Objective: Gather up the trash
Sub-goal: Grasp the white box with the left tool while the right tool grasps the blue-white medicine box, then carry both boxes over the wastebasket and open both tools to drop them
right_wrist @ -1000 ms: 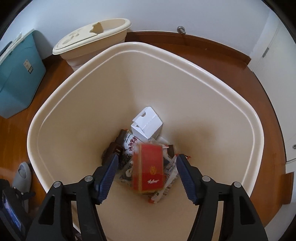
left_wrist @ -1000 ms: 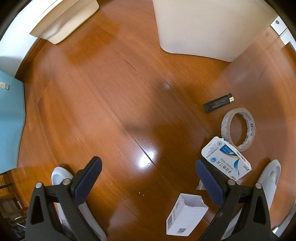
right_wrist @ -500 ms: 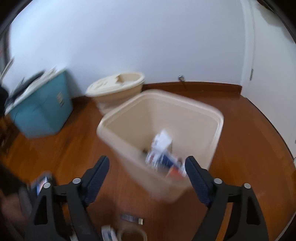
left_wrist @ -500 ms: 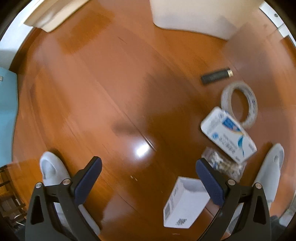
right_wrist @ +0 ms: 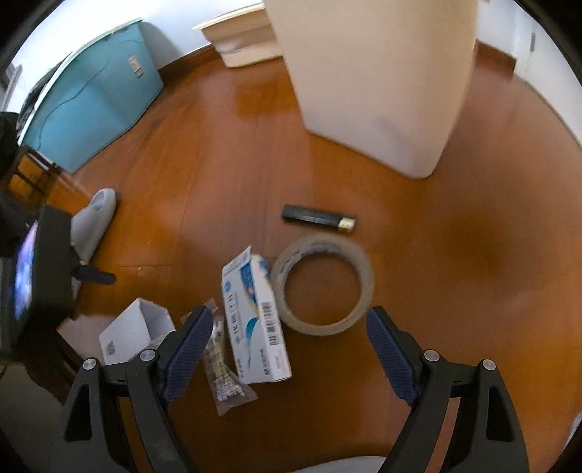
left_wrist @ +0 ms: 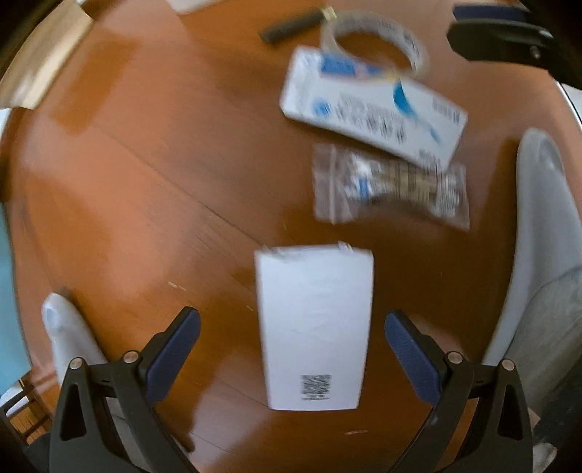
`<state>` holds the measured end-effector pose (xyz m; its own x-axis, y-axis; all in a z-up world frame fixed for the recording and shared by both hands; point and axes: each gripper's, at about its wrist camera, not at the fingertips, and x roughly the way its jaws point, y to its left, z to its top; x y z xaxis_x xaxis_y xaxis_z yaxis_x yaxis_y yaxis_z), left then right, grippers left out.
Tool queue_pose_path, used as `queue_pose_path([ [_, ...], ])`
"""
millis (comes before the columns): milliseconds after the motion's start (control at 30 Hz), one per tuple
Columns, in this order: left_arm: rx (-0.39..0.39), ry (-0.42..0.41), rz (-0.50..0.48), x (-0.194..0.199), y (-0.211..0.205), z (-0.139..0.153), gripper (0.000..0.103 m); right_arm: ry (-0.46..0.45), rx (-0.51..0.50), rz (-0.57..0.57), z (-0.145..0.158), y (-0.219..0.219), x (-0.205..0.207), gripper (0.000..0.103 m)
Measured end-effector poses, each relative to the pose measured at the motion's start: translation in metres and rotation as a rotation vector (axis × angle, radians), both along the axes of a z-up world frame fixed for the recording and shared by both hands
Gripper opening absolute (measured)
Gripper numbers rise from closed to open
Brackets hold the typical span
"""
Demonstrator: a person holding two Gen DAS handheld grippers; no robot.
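On the wooden floor lies a white box with a QR code (left_wrist: 313, 324), straight below my left gripper (left_wrist: 291, 342). That gripper is open, its pads clear of the box on both sides. Beyond it lie a clear plastic packet (left_wrist: 389, 185), a blue-and-white carton (left_wrist: 371, 112), a tape roll (left_wrist: 374, 36) and a black lighter (left_wrist: 291, 27). My right gripper (right_wrist: 289, 338) is open and holds nothing; it hangs over the carton (right_wrist: 254, 320) and the tape roll (right_wrist: 323, 283). The lighter (right_wrist: 318, 217) lies farther on, the packet (right_wrist: 225, 371) and white box (right_wrist: 134, 331) to the left.
A cream waste bin (right_wrist: 378, 80) stands behind the litter, with a cream lid (right_wrist: 240, 36) and a teal storage box (right_wrist: 91, 94) by the wall. Grey slippers (left_wrist: 542, 254) (left_wrist: 65, 334) flank the white box. The left gripper's body (right_wrist: 40, 283) fills the left edge.
My right gripper let a red pack fall into the bin, then swung away and down to the floor litter. My left gripper sank and shifted until the white box lay between its fingers.
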<state>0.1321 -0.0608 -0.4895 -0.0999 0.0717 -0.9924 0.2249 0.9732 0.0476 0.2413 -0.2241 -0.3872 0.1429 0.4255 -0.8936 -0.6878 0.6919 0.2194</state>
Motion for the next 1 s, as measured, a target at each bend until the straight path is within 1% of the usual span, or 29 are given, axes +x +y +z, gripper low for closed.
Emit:
queue_pose_path([
  [33,-0.017,0.012,0.004,-0.002,-0.001,-0.004,0.103,-0.006,-0.010,0.021,-0.004,0.001,-0.004,0.088],
  [67,-0.030,0.008,0.009,-0.002,0.000,-0.006,0.097,-0.012,-0.019,0.042,-0.008,0.004,-0.009,0.088],
  [100,-0.035,0.003,0.021,-0.002,0.002,-0.006,0.087,-0.013,-0.020,0.052,-0.009,0.006,-0.012,0.088],
  [133,-0.031,0.005,0.041,-0.002,0.005,-0.008,0.053,-0.008,-0.010,0.049,-0.013,0.006,-0.015,0.088],
  [200,-0.028,0.014,0.083,0.003,0.013,-0.009,0.051,0.022,0.005,0.030,-0.022,0.005,-0.018,0.087],
  [300,-0.051,0.007,0.087,0.006,0.018,-0.006,0.051,0.096,-0.011,0.020,-0.049,0.009,-0.022,0.082],
  [367,-0.053,-0.022,0.113,0.004,0.023,0.001,0.051,0.122,-0.009,0.019,-0.060,0.011,-0.026,0.080],
  [433,-0.056,-0.053,0.164,0.006,0.029,0.009,0.051,0.150,-0.019,0.012,-0.070,0.014,-0.027,0.077],
  [467,-0.057,-0.063,0.178,0.009,0.031,0.013,0.051,0.161,-0.029,0.010,-0.074,0.014,-0.026,0.076],
  [567,-0.062,-0.107,0.208,0.021,0.037,0.030,0.051,0.169,-0.012,0.004,-0.073,0.014,-0.021,0.075],
  [600,-0.064,-0.124,0.214,0.026,0.039,0.036,0.051,0.166,-0.013,0.009,-0.074,0.015,-0.020,0.073],
  [633,-0.065,-0.138,0.219,0.029,0.040,0.041,0.051,0.157,-0.024,0.022,-0.074,0.017,-0.019,0.070],
  [700,-0.068,-0.174,0.235,0.037,0.042,0.054,0.051,0.149,-0.036,0.057,-0.073,0.022,-0.018,0.017],
  [733,-0.075,-0.201,0.250,0.045,0.044,0.065,0.051,0.151,-0.048,0.087,-0.073,0.027,-0.020,0.017],
  [767,-0.082,-0.221,0.262,0.046,0.043,0.070,0.051,0.125,-0.071,0.107,-0.071,0.029,-0.023,0.017],
  [833,-0.103,-0.279,0.283,0.060,0.047,0.095,0.051,0.090,-0.075,0.158,-0.065,0.034,-0.033,0.017],
  [900,-0.141,-0.365,0.303,0.079,0.045,0.129,0.051,0.070,-0.052,0.146,-0.055,0.032,-0.036,0.017],
  [1000,-0.221,-0.519,0.313,0.110,0.052,0.195,0.051,0.039,-0.013,0.083,-0.033,0.020,-0.035,0.017],
])
